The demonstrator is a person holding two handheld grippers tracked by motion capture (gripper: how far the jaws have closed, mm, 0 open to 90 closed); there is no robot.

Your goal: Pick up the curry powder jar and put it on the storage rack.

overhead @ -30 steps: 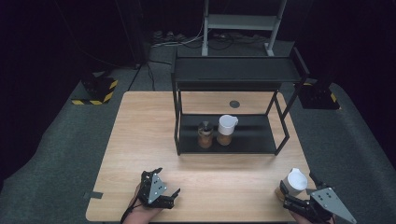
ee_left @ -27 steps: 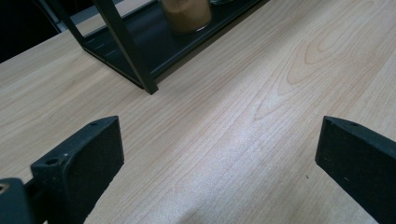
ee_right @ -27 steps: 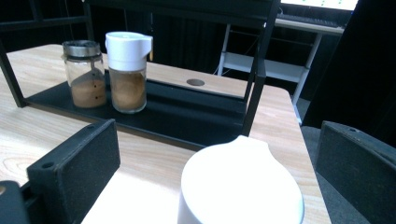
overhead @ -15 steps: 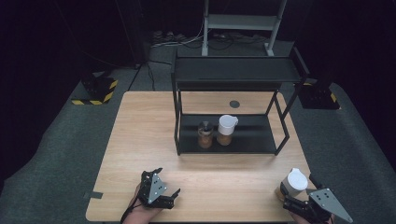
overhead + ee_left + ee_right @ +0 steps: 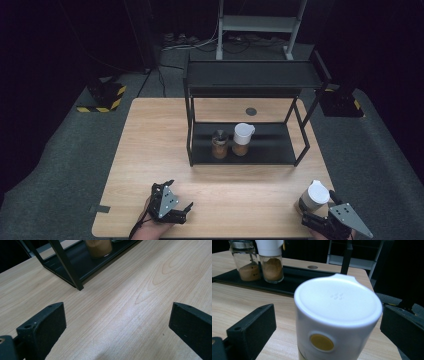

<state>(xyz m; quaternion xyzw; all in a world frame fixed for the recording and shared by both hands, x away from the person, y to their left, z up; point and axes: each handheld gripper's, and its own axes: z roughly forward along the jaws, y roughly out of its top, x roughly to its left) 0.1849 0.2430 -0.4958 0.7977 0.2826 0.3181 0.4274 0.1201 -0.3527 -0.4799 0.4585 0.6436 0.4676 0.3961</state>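
Observation:
A jar with a white lid [image 5: 316, 195] stands near the table's front right corner. My right gripper [image 5: 319, 207] is open, with one jaw on each side of it. In the right gripper view the white-lidded jar [image 5: 338, 315] is close up between the wide jaws of the right gripper [image 5: 328, 315], with a gap on the left side. My left gripper [image 5: 180, 194] rests open at the front left of the table. In the left gripper view, the left gripper [image 5: 117, 315] has only bare wood between its jaws.
A black two-tier rack [image 5: 250, 75] stands at the middle back of the wooden table [image 5: 150, 145]. Its lower shelf holds a metal-lidded jar [image 5: 219, 144] and a white-lidded jar of brown powder [image 5: 242, 139]. A rack leg [image 5: 67, 265] rises ahead of the left gripper.

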